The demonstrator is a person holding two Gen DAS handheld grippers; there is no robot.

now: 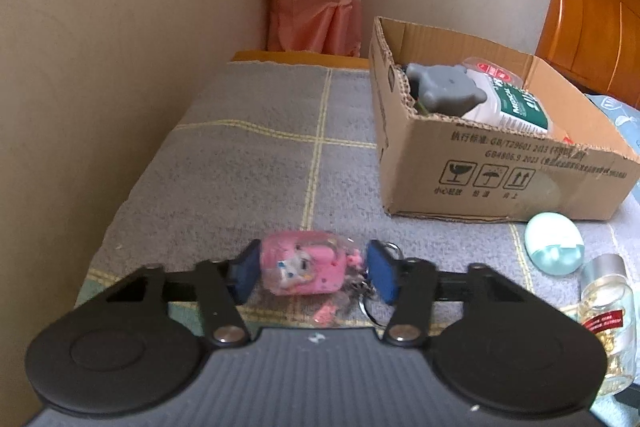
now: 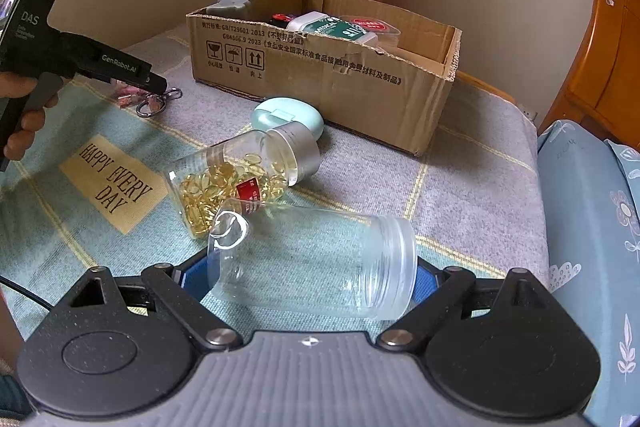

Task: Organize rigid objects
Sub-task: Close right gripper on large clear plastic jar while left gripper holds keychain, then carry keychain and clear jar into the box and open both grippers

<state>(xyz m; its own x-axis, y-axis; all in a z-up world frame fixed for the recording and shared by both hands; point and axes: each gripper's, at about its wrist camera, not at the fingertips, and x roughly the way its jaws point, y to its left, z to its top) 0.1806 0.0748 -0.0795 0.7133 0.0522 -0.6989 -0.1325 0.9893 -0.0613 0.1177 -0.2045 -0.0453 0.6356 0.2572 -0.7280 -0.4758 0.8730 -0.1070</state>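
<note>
A pink cartoon keychain (image 1: pixel 300 267) in a clear case, with metal rings (image 2: pixel 154 103), sits between the blue pads of my left gripper (image 1: pixel 312 271), which is shut on it just above the grey checked blanket (image 1: pixel 256 155). My right gripper (image 2: pixel 310 279) grips an empty clear plastic jar (image 2: pixel 312 263) lying on its side, a pad against each end. Beyond the jar lie a clear bottle of yellow capsules (image 2: pixel 236 179) with a silver cap and a mint oval case (image 2: pixel 288 115). A hand holds the left gripper's handle at the left edge of the right wrist view.
An open cardboard box (image 1: pixel 500 163) stands at the back right of the blanket and holds a grey toy (image 1: pixel 444 87) and a green-and-white bottle (image 1: pixel 516 107). A beige wall runs along the left. A wooden headboard (image 2: pixel 608 67) and blue bedding (image 2: pixel 588 227) lie on the right.
</note>
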